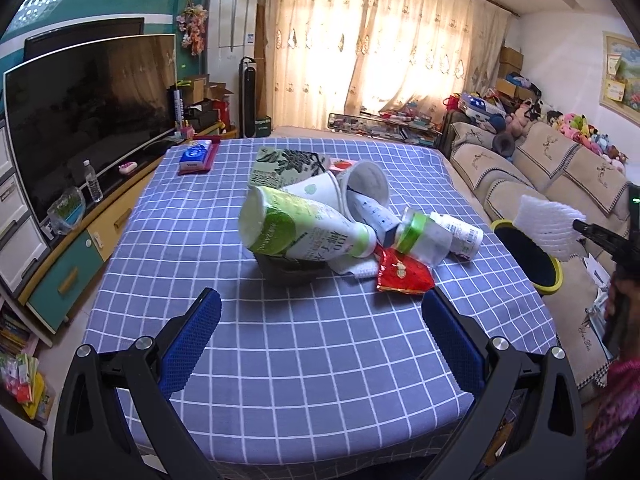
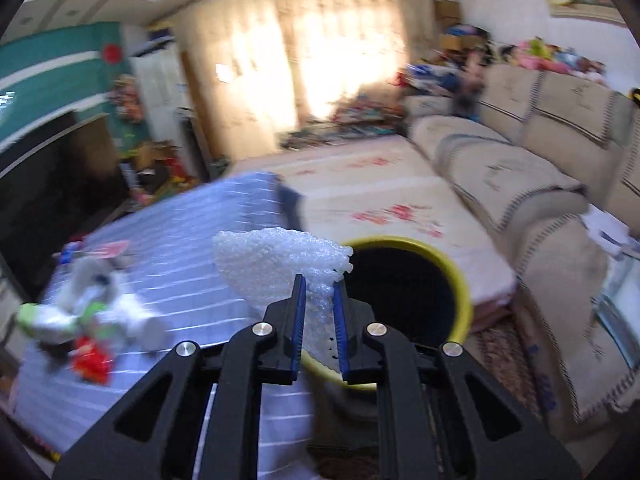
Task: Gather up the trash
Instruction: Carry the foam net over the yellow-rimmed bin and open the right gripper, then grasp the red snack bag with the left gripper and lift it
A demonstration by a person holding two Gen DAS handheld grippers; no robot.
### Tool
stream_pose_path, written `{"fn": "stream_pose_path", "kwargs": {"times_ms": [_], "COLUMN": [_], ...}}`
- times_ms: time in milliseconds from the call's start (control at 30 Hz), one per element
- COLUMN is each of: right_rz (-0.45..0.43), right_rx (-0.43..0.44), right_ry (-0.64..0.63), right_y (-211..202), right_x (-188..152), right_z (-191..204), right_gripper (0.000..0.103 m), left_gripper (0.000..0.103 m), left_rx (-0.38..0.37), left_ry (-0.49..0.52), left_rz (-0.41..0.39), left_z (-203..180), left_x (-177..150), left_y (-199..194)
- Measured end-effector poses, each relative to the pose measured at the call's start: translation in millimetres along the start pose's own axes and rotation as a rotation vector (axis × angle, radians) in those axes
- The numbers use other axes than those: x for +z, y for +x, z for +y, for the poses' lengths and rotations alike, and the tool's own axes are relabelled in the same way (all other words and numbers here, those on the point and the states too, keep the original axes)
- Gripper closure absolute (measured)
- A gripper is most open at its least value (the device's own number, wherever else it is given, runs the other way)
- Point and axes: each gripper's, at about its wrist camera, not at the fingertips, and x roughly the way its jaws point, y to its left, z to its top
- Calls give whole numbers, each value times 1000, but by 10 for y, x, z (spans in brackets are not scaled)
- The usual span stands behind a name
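My right gripper (image 2: 319, 286) is shut on a white foam net sheet (image 2: 276, 264), held in the air just left of a yellow-rimmed black bin (image 2: 448, 280). In the left wrist view that same foam sheet (image 1: 546, 228) hangs above the bin (image 1: 524, 254) off the table's right edge. My left gripper (image 1: 320, 308) stands open above the blue checked tablecloth (image 1: 280, 360), with nothing between its fingers. Ahead of it lies a trash pile: a green-and-white bottle (image 1: 296, 232), a white paper cup (image 1: 364, 188), a red wrapper (image 1: 402, 274) and a small labelled bottle (image 1: 440, 236).
A tissue pack (image 1: 196, 158) lies at the table's far left. A TV (image 1: 88, 116) on a low cabinet runs along the left. A beige sofa (image 1: 552, 184) with plush toys stands to the right, behind the bin. The right wrist view is motion-blurred.
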Motion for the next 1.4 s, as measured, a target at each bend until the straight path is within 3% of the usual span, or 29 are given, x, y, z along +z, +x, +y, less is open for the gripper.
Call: {"fn": "stream_pose_path", "kwargs": {"times_ms": [100,300,367,400,433,700,900,1300,1400], "right_rz": [50,133,139,132,115,69,57,88,95], "right_rx": [-78,-128,-150,-157,-164,-137,-108,-75,-70], "right_ry": [11,23,10,4,-4,-9,-5,-5,-1], "right_y": [345,932,1020,1035,1035,883,797,928,961], "right_x": [-28,-61,-72,-75,-81,-100,-82,-128,-137], "right_z": [-143,-232,-223,-232,-225,-216,-183,-122,-130], "right_gripper": [89,86,69,48,41,40,37,36,36], "left_gripper": [4,4,4,4,4,4,4,4,8], "left_rx": [-18,-39,-50,-53,-58,-83,-54,-18,-9], "left_ry": [13,45,62,70,80,136,195,219,225], "left_rz": [18,58,72,77,84,99,120,205,223], "left_z": [-66,-263,-357,-399,-448,-714,-898,-1000,-1012], "left_x": [1,14,11,8,14,98,134,117,129], "left_y": [81,269,354,387,438,816,1174,1661,1759]}}
